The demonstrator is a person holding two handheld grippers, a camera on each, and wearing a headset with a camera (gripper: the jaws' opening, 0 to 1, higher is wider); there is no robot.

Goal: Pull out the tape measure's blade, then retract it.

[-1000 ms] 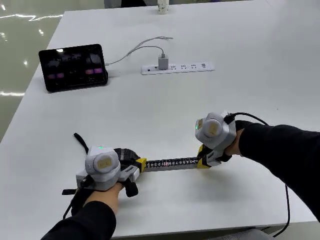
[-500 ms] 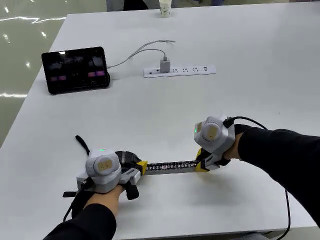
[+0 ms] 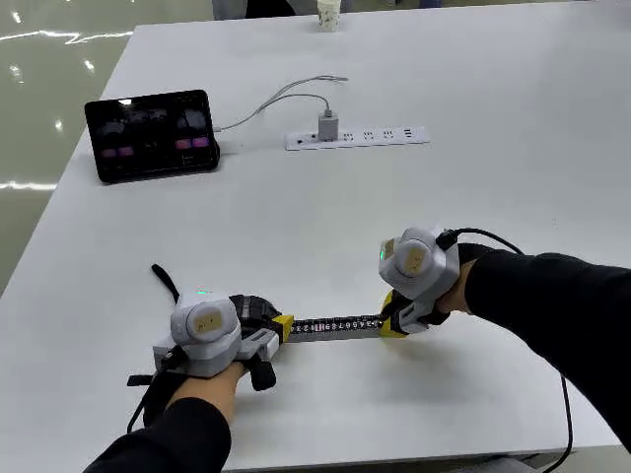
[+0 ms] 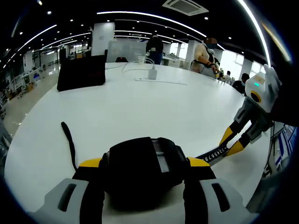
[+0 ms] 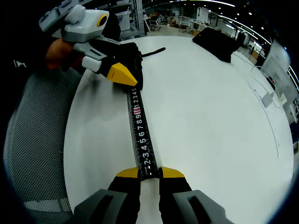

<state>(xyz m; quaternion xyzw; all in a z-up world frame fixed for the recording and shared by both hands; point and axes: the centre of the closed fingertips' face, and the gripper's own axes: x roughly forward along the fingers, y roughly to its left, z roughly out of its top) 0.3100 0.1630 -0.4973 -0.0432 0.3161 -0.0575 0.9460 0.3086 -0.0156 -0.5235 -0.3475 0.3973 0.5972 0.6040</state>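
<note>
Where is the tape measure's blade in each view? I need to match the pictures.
Head view: lower centre, blade lying flat between left gripper and right gripper.
Left gripper view: lower right, running from the case toward the right gripper.
Right gripper view: centre, running up from its own jaws.
Shared landmark: tablet, upper left in head and left gripper views, upper right in right gripper view.

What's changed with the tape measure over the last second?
The right gripper, jaws shut on the end of the blade, moved slightly toward the case, so less blade shows. The left gripper kept holding the case in place; the tablet and power strip stayed put.
</note>
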